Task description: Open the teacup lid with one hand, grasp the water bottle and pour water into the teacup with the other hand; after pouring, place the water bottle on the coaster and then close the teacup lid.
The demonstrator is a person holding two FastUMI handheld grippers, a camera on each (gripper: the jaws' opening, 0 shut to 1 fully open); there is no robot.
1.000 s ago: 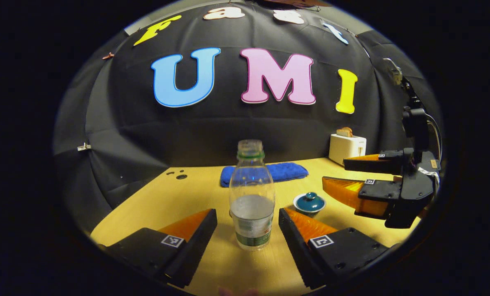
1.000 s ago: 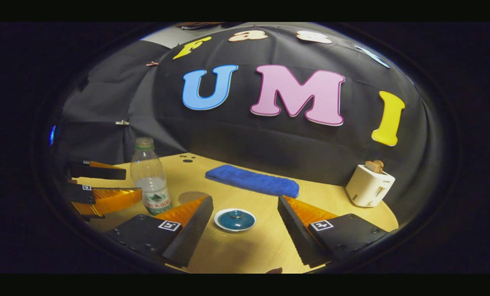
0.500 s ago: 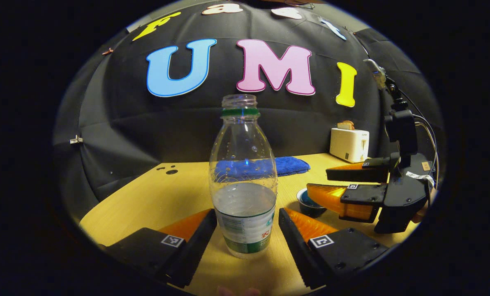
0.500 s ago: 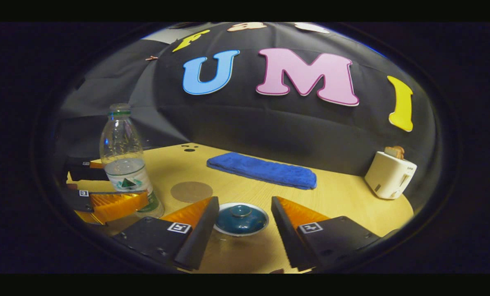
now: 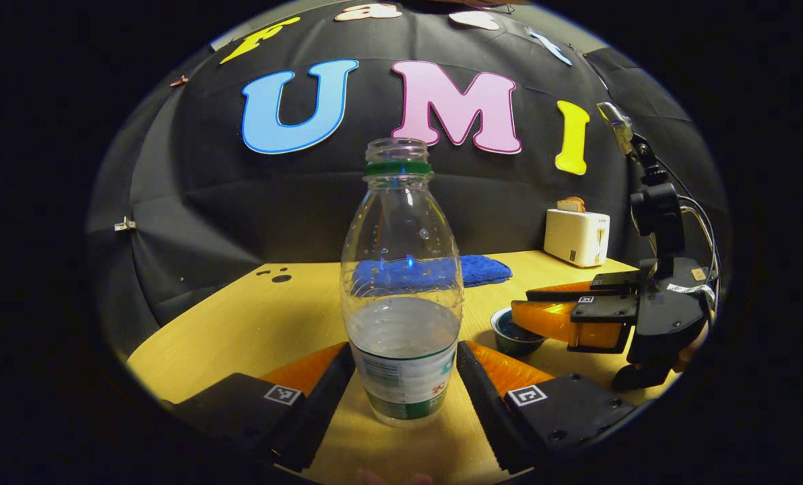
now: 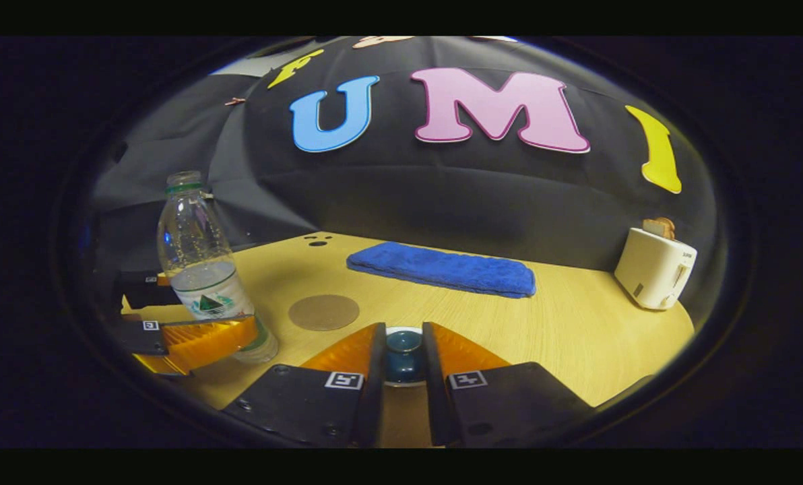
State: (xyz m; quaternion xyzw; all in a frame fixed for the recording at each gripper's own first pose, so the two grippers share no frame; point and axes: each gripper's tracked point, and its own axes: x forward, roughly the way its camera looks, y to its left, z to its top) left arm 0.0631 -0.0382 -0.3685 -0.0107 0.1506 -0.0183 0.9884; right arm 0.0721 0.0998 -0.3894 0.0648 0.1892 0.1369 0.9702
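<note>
An uncapped clear water bottle [image 5: 401,289], about half full, stands upright on the wooden table [image 5: 267,323]. My left gripper [image 5: 405,350] is open, one finger close on each side of the bottle's label. The right gripper view shows this gripper [image 6: 213,303] straddling the bottle [image 6: 203,269]. My right gripper [image 6: 403,330] is shut on the knob of the teal teacup lid [image 6: 403,353], which sits on the teacup [image 5: 512,337]. The left gripper view shows the right gripper [image 5: 523,304] low over the cup, fingers close together. A round brown coaster [image 6: 323,312] lies between bottle and cup.
A folded blue towel [image 6: 442,269] lies along the back of the table. A white toaster [image 6: 654,269] holding bread stands at the far right. A hand shows behind the right gripper's body [image 5: 691,347]. Small dark holes [image 6: 317,241] mark the table's back left.
My right gripper dropped over the teacup and its fingers closed onto the lid knob. My left gripper moved forward, so the bottle now stands between its open fingers.
</note>
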